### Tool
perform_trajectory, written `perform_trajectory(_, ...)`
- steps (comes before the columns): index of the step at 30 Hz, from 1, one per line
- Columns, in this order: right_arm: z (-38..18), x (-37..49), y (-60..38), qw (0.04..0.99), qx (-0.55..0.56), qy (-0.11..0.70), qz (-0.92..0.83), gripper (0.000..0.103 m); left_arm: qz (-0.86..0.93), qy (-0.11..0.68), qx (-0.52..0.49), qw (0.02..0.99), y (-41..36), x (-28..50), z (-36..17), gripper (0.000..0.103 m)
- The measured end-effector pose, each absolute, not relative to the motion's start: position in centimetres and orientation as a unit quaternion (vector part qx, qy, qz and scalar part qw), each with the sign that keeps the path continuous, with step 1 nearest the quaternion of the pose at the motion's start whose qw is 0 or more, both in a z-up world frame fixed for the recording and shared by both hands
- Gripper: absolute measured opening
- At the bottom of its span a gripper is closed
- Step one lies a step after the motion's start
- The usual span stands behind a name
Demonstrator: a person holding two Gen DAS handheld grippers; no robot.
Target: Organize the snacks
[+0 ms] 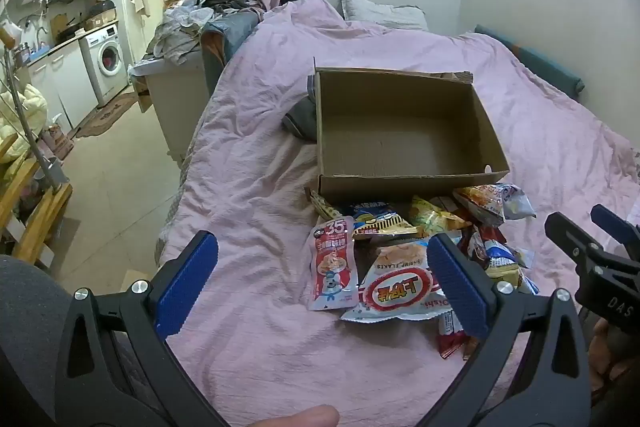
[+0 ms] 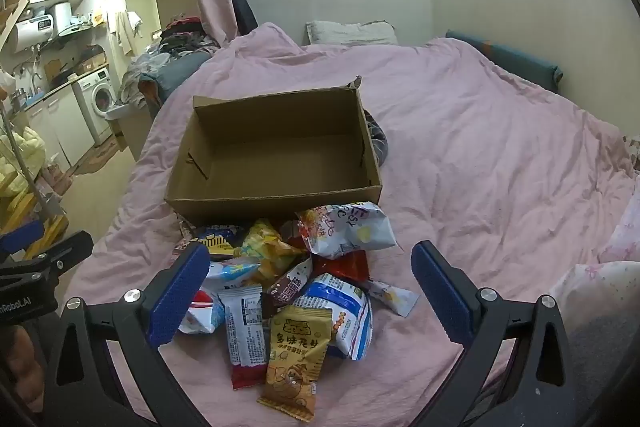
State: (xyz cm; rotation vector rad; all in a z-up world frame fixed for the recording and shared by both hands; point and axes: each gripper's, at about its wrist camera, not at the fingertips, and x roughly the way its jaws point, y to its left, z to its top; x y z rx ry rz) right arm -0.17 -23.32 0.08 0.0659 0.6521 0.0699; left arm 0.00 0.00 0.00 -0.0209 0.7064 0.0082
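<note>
An empty cardboard box (image 1: 400, 131) (image 2: 276, 155) sits on the pink bedspread. In front of it lies a pile of snack packets (image 1: 424, 251) (image 2: 296, 279). Among them are a white shrimp flakes bag (image 1: 400, 291), a slim red and white pouch (image 1: 334, 267) and a yellow peanut packet (image 2: 296, 355). My left gripper (image 1: 324, 287) hovers open above the pile's left side, nothing between its blue pads. My right gripper (image 2: 310, 291) hangs open over the pile's near side, also holding nothing. Each gripper shows at the edge of the other's view.
The pink bedspread (image 1: 260, 227) (image 2: 500, 167) is rumpled around the box. A dark cloth (image 1: 300, 119) lies beside the box. A pillow (image 2: 352, 33) is at the head. Clothes are heaped at the bed's left edge (image 1: 208, 11), with floor and a washing machine (image 1: 106, 61) beyond.
</note>
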Motion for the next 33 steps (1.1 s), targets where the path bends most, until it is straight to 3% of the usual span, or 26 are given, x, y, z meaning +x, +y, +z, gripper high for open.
perform_trajectory(33, 0.23, -0.32, -23.18, 0.948, 0.029, 0.314, 0.034, 0.103, 0.004, 0.352, -0.021, 0.936, 0.47, -0.18, -0.05, 0.103)
